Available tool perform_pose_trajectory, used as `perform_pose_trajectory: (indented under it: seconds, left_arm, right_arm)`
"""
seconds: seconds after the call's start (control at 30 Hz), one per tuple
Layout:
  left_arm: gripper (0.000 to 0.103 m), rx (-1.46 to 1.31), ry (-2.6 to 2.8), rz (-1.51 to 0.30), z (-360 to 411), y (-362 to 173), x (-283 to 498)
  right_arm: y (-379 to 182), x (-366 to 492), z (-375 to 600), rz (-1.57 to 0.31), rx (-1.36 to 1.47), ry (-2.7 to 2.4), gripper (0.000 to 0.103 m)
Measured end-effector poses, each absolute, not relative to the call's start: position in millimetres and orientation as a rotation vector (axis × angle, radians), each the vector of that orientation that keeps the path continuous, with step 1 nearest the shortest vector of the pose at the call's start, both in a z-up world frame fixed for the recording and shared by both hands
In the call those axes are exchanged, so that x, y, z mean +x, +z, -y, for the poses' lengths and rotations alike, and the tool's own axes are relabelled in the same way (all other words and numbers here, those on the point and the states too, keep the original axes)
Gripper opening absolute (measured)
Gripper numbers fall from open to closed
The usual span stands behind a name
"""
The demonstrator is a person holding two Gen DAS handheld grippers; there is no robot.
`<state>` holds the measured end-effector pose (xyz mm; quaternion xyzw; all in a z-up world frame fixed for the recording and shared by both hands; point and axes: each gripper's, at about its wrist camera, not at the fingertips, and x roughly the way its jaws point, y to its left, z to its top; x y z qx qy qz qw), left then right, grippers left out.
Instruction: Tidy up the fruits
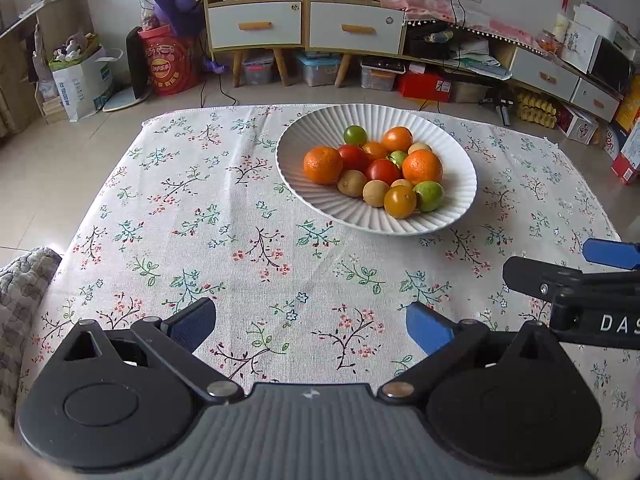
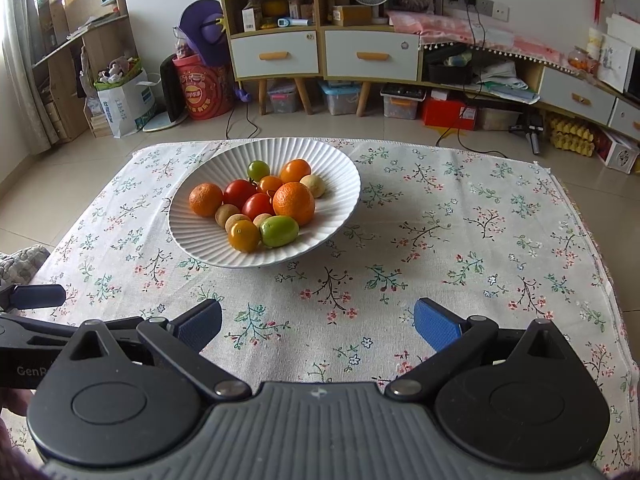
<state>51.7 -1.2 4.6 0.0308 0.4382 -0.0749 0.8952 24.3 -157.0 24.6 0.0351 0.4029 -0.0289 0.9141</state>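
Note:
A white ribbed bowl (image 1: 460,184) (image 2: 192,236) stands on the floral tablecloth and holds several fruits: oranges (image 1: 323,164) (image 2: 294,203), red tomatoes (image 1: 383,171) (image 2: 258,205), green fruits (image 1: 429,195) (image 2: 279,231), small tan ones (image 1: 352,183) and an orange tomato (image 2: 244,235). My left gripper (image 1: 311,326) is open and empty, low over the cloth, well short of the bowl. My right gripper (image 2: 318,324) is open and empty, also short of the bowl. Each gripper shows at the other view's edge (image 1: 608,254) (image 2: 36,296).
The floral tablecloth (image 1: 240,240) (image 2: 460,240) covers the table to its edges. A grey quilted cushion (image 1: 24,292) sits at the left edge. Cabinets, boxes and bins stand on the floor behind the table.

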Motion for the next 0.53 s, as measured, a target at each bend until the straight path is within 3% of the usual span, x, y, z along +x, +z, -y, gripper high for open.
perform_pose_trajectory:
  seconds: [0.53]
  left_arm:
    - [0.1,0.076,-0.143,-0.909,1.5,1.3,52.0]
  right_arm:
    - [22.8,24.7,154.1,-0.839,0.066,-0.059,0.102]
